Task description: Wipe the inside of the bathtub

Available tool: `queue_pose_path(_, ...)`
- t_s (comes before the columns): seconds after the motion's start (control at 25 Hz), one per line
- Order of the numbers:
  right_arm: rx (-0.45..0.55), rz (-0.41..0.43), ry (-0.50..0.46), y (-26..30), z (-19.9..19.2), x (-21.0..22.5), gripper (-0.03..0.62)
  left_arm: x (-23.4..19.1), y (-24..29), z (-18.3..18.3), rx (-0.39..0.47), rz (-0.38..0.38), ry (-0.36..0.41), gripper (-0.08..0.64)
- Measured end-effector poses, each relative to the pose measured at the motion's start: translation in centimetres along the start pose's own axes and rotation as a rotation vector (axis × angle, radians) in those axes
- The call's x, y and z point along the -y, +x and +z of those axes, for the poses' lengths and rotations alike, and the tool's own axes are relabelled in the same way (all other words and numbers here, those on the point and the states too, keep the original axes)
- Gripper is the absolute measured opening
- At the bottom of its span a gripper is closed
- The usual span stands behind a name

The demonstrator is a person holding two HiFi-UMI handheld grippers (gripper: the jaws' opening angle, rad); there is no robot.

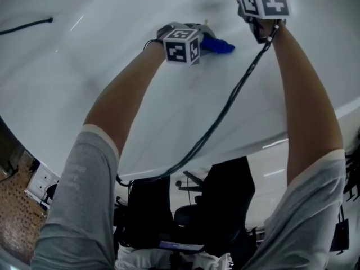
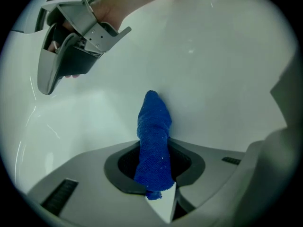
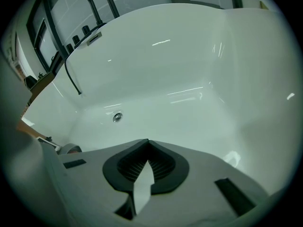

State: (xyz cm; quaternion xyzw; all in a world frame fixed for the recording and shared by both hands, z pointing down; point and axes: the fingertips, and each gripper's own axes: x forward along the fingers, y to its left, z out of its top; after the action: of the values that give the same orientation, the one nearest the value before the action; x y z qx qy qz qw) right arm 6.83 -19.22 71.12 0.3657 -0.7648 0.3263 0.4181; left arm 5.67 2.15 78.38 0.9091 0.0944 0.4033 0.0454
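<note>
One glossy white moulded bathtub (image 1: pixel 84 77). One blue fabric cloth (image 2: pixel 154 131). Two grey plastic claws: the left claw (image 2: pixel 158 198) and the right claw (image 3: pixel 143 174). Two black-and-white marker cubes: the left cube (image 1: pixel 181 45) and the right cube (image 1: pixel 263 1). One round metal drain fitting (image 3: pixel 117 117). One thin black hose (image 1: pixel 25 26) on the tub wall. One dark cable (image 1: pixel 225 106). Two bare forearms, one to each claw.
</note>
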Motion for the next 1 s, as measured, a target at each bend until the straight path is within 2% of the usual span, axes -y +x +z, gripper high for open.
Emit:
queue_pose_path(0.16, 0.007, 0.01, 0.004, 0.7, 0.5, -0.2, 0.009, 0.3, -0.5, -1.1, -0.017, -0.01, 0.038, 0.11)
queue_pose_path(0.32, 0.001, 0.026, 0.004, 0.9, 0.2, -0.9, 0.009, 4.1, -1.8, -4.7, -0.09, -0.058, 0.063, 0.11)
queue_pose_path(0.44, 0.0, 0.032, -0.001, 2.1, 0.9, -1.5, 0.009, 6.2, -2.9, -8.1, -0.128, -0.084, 0.038, 0.11)
queue_pose_path(0.52, 0.004, 0.038, -0.015, 2.8, 1.6, -1.9, 0.009, 6.5, -3.0, -9.0, -0.13, -0.079, 0.016, 0.11)
queue_pose_path(0.76, 0.01, 0.049, -0.041, 3.9, 2.1, -2.4, 0.009, 3.4, 0.0, -8.1, -0.165, -0.019, 0.027, 0.11)
queue_pose_path(1.0, -0.01, 0.056, -0.039, 4.5, 0.9, -2.0, 0.009, -0.2, 2.8, -6.5, -0.218, -0.004, 0.015, 0.112)
